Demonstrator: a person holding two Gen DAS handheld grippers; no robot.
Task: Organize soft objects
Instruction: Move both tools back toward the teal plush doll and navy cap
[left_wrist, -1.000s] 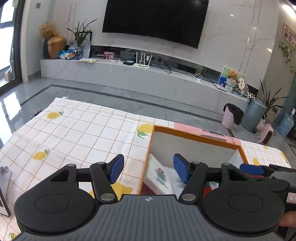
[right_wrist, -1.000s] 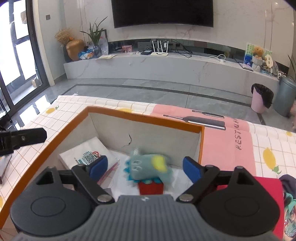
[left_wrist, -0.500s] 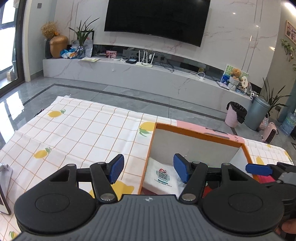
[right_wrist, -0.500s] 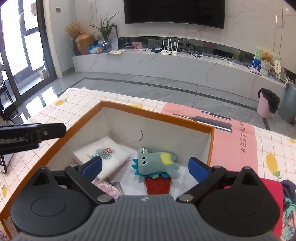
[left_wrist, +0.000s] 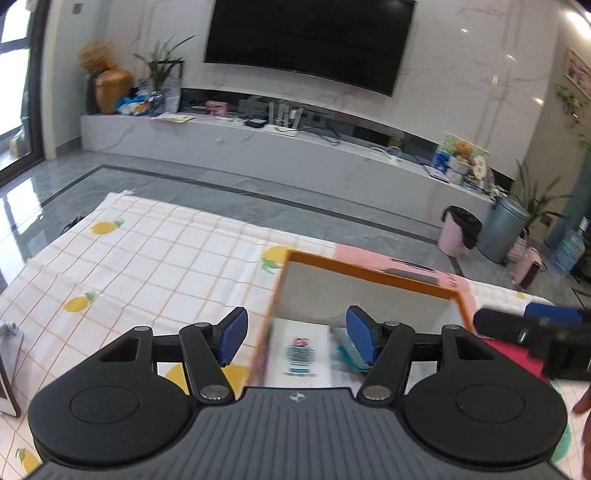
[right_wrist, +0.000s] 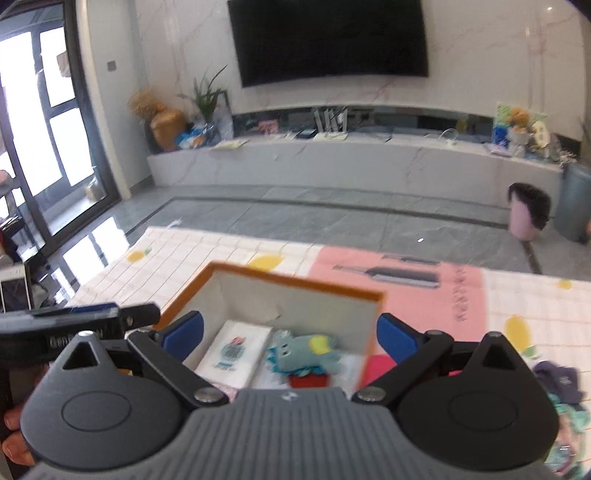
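Observation:
An orange-rimmed box (right_wrist: 295, 281) stands on the tablecloth; it also shows in the left wrist view (left_wrist: 369, 267). Inside lie a teal plush toy with a red base (right_wrist: 304, 350) and a white tissue pack (right_wrist: 236, 349), the pack also in the left wrist view (left_wrist: 301, 350). My right gripper (right_wrist: 290, 338) is open and empty, raised above the box's near side. My left gripper (left_wrist: 295, 339) is open and empty, above the box's left wall. Dark and teal cloth (right_wrist: 559, 380) lies at the right on the table.
The table has a white checked lemon cloth (left_wrist: 147, 258) and a pink mat (right_wrist: 424, 291). A red item (left_wrist: 509, 354) lies right of the box. A phone-like device (left_wrist: 7, 369) sits at the left edge. Beyond the table's far edge is floor.
Both grippers have lifted and pulled back from the box, so it looks smaller and lower. The plush toy, falling a second ago, lies still in the box. Both grippers stay open.

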